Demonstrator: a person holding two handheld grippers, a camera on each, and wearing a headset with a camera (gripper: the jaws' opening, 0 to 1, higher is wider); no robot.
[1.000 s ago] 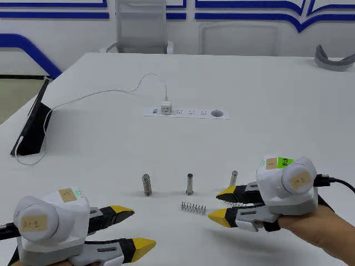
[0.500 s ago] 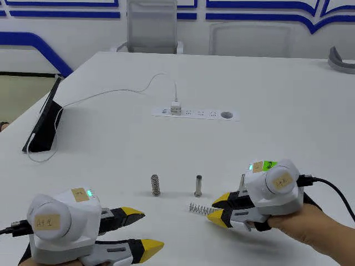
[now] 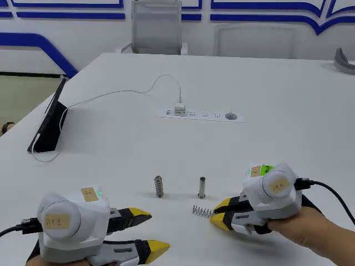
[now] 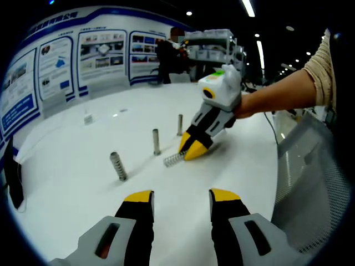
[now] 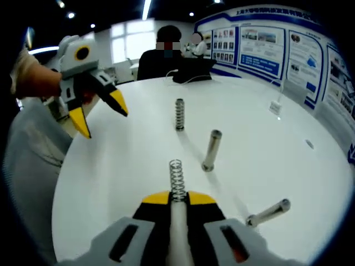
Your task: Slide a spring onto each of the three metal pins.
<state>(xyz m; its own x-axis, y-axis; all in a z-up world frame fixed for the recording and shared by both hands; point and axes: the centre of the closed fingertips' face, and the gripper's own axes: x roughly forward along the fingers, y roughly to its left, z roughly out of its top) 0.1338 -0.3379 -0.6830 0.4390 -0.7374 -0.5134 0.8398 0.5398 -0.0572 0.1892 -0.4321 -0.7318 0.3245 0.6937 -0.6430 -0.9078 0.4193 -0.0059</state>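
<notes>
Left gripper (image 3: 150,233): lower left of the head view, yellow-tipped jaws parted with nothing between them, over the bare white table (image 3: 277,88).

Right gripper (image 3: 221,213): lower right of the head view, jaws pinched onto one end of the loose spring (image 3: 202,211).

Loose spring: juts straight out of the right gripper's tips, bottom centre of the right gripper view. Long axis in line with the jaws, lying roughly level, free end toward the left of the head view. Hard to tell whether that free end rests on the table or hangs just clear of it.

Middle pin (image 3: 202,187): upright and bare, just above the loose spring in the head view. In the right gripper view, up and a little right of the spring's free end, near but apart.

Third pin (image 5: 269,212): bare, low on the right of the right gripper view, close beside that gripper.

Sprung pin (image 3: 159,187): left of the middle pin in the head view, a coil already round it.

Relation for the next move, as a judgement: spring level, nearest bare pin upright, so the coil likely needs tipping open end down over the pin top. Right gripper much nearer than the left.

Power strip (image 3: 199,114): upper centre of the head view, well beyond the pins.
</notes>
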